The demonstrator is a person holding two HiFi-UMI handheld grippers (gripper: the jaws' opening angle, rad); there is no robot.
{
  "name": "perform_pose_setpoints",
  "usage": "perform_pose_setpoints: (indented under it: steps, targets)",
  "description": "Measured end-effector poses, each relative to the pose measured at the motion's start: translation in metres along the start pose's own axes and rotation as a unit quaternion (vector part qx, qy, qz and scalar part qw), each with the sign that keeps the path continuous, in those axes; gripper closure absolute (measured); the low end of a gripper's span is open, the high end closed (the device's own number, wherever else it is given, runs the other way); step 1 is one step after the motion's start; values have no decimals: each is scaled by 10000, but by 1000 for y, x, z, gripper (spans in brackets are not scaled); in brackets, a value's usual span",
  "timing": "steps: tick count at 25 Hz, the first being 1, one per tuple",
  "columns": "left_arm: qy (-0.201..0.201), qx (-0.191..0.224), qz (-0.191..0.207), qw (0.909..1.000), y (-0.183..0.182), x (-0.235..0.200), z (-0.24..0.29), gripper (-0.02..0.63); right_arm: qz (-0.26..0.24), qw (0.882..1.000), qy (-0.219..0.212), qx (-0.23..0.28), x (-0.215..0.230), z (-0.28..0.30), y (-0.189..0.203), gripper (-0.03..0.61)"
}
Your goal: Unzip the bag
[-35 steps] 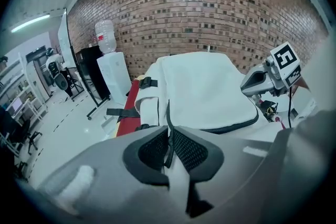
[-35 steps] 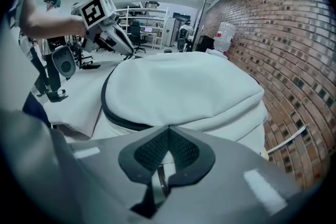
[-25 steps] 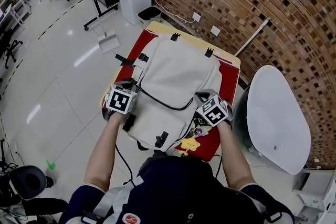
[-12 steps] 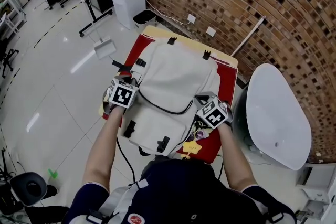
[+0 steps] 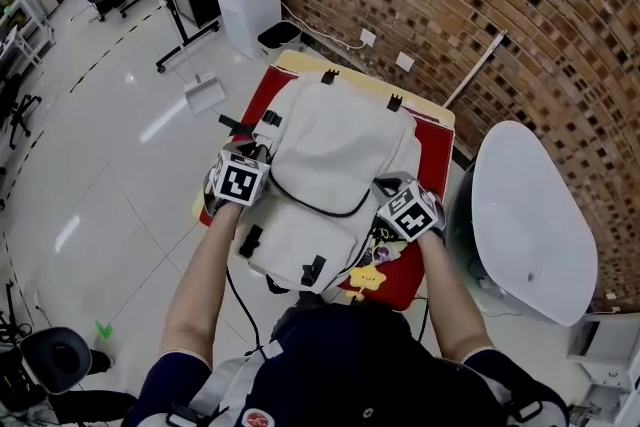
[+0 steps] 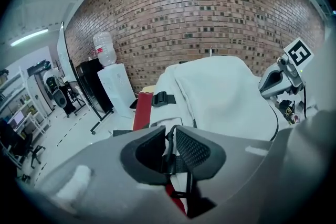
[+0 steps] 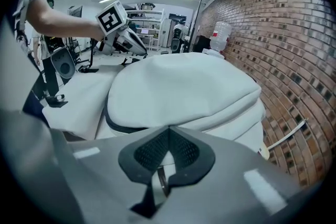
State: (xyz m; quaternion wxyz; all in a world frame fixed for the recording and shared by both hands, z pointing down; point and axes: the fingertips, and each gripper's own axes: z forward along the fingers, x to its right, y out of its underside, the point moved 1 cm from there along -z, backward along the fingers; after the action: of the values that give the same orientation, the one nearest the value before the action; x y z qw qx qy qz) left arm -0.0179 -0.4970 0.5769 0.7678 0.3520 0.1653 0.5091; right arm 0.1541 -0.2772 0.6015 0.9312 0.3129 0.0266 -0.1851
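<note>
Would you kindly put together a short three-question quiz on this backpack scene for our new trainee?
1. True or false: the backpack lies on a red cover.
2. What stands between the left tool's jaws? A) a black cord B) a yellow pen C) nothing
3. Which tool is clamped on backpack fabric?
Key: 1 true. 2 A; those jaws have just been opening, and the cord sits loosely between them. 3 the right tool.

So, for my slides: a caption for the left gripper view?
Left gripper, jaws just opened around a dark cord, facing the white backpack and brick wall.
</note>
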Motion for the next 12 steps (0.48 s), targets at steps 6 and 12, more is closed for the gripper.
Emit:
perform_pose_setpoints:
  steps: [6, 12]
  targets:
    - [-202, 425, -427, 9980, -10, -2, -40, 511, 290, 9992, 156, 242, -4, -22, -17, 574]
    - [-94, 989, -811, 9917, -27, 20, -88, 512, 654, 9916, 436, 1028, 0, -57, -46, 574]
